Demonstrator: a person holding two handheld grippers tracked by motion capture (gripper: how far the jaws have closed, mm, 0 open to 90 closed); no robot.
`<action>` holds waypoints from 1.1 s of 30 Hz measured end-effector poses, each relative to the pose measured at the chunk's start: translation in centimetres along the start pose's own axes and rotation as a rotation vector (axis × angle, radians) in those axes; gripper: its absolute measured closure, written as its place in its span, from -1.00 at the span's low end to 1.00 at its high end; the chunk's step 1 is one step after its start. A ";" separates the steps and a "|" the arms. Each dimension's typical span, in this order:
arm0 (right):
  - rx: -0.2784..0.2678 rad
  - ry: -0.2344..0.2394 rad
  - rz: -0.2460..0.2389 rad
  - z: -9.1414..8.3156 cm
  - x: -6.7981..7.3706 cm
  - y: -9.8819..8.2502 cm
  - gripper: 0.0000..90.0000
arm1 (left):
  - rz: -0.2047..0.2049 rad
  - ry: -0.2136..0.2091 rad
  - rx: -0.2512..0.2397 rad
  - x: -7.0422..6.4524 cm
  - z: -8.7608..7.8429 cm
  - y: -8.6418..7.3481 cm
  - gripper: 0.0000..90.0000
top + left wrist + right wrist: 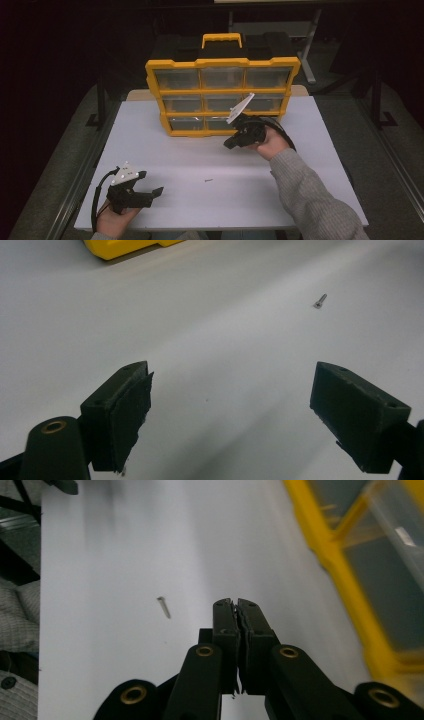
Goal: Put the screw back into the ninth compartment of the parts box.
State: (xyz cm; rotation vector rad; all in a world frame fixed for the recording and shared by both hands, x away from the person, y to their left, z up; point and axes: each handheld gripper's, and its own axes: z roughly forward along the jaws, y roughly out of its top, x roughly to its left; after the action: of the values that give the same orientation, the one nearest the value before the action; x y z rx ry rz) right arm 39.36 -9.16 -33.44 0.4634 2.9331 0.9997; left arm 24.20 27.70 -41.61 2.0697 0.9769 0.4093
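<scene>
The right gripper, jaws pressed together, hangs over the white tabletop between a small screw and a yellow organizer.

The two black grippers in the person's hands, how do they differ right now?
The left gripper has its jaws spread wide, while the right gripper has its jaws pressed shut with nothing between them. The left gripper sits near the front edge of the white table, far from the yellow organizer; the right gripper is close in front of it. Both are black, carry a grey plate on top and face the small screw.
</scene>
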 end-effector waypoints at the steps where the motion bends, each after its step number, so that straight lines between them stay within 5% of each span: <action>1: -0.004 -0.010 0.003 -0.6 -0.3 -0.1 0.92 | -0.001 0.000 0.000 0.0 0.0 0.0 -0.65; 11: -0.021 -0.107 0.110 -4.6 -3.8 -1.8 0.92 | 0.010 -0.001 0.005 0.0 0.0 0.0 -0.65; 20: 0.022 -0.155 0.176 -4.0 -5.5 -3.2 0.91 | 0.006 0.000 0.000 0.0 0.0 0.0 -0.65; 33: -0.006 -0.143 0.167 -4.3 -4.6 -3.0 0.76 | 0.000 0.000 -0.002 0.0 0.1 0.0 -0.65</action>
State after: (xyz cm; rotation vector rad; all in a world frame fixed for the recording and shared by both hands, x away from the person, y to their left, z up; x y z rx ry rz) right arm 42.55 -15.26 -32.19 0.7564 2.8008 0.9462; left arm 24.23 27.67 -41.64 2.0684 0.9763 0.4104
